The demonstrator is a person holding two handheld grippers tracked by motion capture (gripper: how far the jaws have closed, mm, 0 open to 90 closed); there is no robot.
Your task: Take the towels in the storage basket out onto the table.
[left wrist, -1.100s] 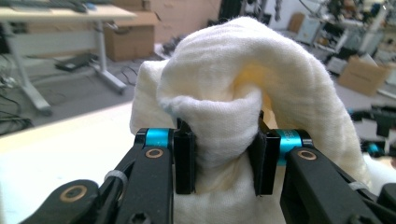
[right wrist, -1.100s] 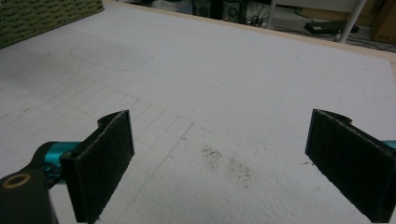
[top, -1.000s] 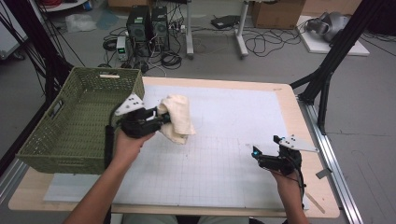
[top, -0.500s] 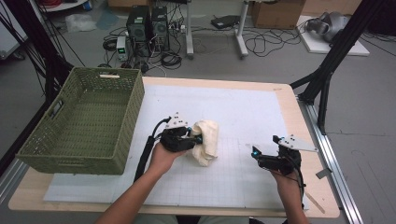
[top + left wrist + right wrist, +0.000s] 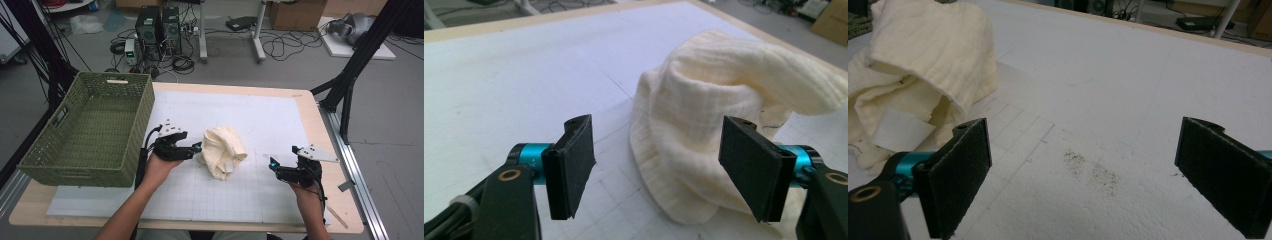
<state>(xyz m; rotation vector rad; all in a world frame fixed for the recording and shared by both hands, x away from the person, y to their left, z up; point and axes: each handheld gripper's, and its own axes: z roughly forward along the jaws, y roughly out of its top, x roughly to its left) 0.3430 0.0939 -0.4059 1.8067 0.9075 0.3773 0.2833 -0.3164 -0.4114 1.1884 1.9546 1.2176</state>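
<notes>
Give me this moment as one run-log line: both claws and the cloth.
left claw: jaws just opened, off cloth | cream cloth: crumpled on white mat, released | right claw: open, empty | green basket: empty

The bench (image 5: pixel 310 107) was a pale wooden top with a white gridded mat (image 5: pixel 250 120) spread over most of it. A crumpled cream cloth (image 5: pixel 223 150) lay on the mat near its middle. A green woven basket (image 5: pixel 92 130) sat at the bench's left end, partly on the mat. A smudge of dark specks (image 5: pixel 1093 172) marked the mat.
</notes>
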